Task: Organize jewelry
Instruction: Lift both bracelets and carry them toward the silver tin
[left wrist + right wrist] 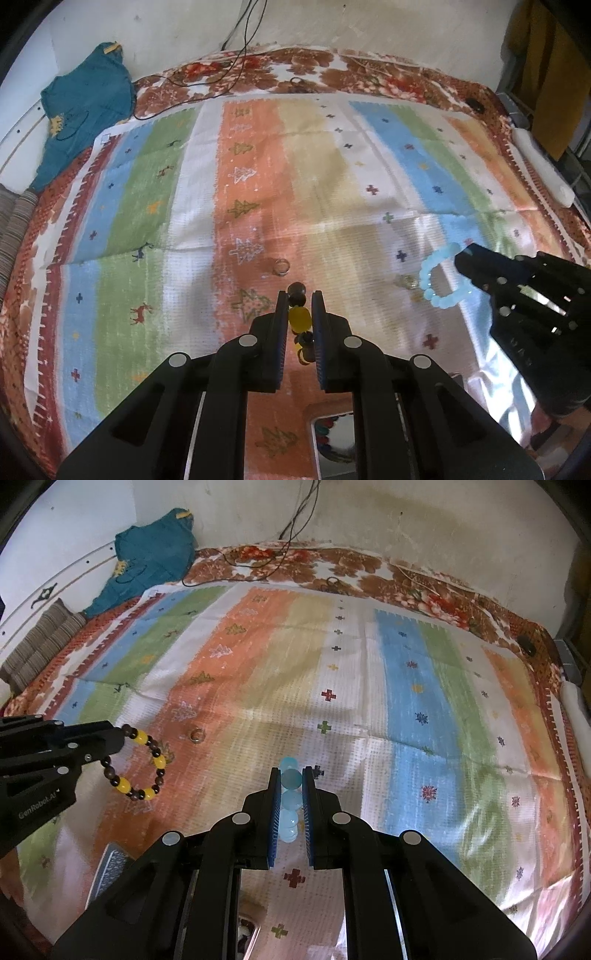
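Left tongs point(300, 314) are gripping the brown-and-yellow beaded bracelet point(142, 762), holding it raised above the orange band of the striped patterned cloth point(325, 177) covering the bed. Right tongs point(290, 786) are clenching the pale blue translucent beaded bracelet point(439, 277), which is hanging over the white and blue bands. Lying flat on the orange band, just ahead of the left tongs, is a small metal ring point(282, 266). A teal garment point(85, 110) is resting at the far left corner.
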`<state>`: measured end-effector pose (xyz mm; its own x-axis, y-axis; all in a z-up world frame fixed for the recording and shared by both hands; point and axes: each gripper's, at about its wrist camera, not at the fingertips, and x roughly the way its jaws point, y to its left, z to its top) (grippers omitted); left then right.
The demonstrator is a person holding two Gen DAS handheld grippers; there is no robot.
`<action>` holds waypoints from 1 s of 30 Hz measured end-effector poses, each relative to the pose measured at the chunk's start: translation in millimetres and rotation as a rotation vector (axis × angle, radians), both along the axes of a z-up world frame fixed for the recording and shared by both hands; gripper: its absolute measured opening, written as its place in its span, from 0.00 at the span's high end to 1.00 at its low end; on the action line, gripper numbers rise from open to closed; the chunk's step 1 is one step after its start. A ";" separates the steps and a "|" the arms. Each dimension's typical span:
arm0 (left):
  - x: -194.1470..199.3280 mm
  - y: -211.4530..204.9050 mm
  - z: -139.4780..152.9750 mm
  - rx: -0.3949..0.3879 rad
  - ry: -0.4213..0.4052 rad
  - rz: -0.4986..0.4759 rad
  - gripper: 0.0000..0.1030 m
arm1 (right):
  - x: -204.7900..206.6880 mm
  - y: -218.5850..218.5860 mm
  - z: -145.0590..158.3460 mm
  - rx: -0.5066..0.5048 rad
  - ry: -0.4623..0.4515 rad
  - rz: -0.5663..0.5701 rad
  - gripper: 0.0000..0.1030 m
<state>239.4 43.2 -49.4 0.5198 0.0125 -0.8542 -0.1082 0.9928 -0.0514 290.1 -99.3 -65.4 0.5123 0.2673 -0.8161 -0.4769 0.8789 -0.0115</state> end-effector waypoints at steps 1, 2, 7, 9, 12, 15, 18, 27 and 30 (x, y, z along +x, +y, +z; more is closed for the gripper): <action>-1.3 -2.3 3.1 -0.001 -0.007 -0.002 0.88 | -1.1 -0.2 1.0 0.001 0.000 0.001 0.88; -2.2 -3.7 4.9 -0.005 -0.011 -0.003 0.88 | -2.9 -0.7 2.4 0.001 -0.004 0.002 0.88; -9.7 -11.4 15.7 -0.008 -0.034 -0.016 0.88 | -9.2 -3.7 8.2 0.009 -0.011 0.004 0.88; -13.8 -13.7 20.6 -0.013 -0.043 -0.020 0.88 | -13.1 -5.3 11.9 0.016 -0.015 0.005 0.88; -20.3 -18.0 26.8 -0.014 -0.059 -0.029 0.88 | -19.3 -7.5 17.1 0.022 -0.025 0.009 0.88; -26.9 -22.1 32.2 -0.017 -0.071 -0.041 0.88 | -24.1 -9.6 20.7 0.028 -0.030 0.009 0.88; -33.3 -25.2 36.5 -0.022 -0.082 -0.051 0.88 | -30.1 -11.5 24.9 0.038 -0.034 0.011 0.88; -52.6 -33.7 42.0 -0.011 -0.098 -0.067 0.88 | -52.1 -19.0 38.8 0.070 -0.055 0.021 0.88; -58.5 -33.0 43.6 -0.018 -0.100 -0.065 0.88 | -59.4 -20.9 41.9 0.077 -0.058 0.023 0.88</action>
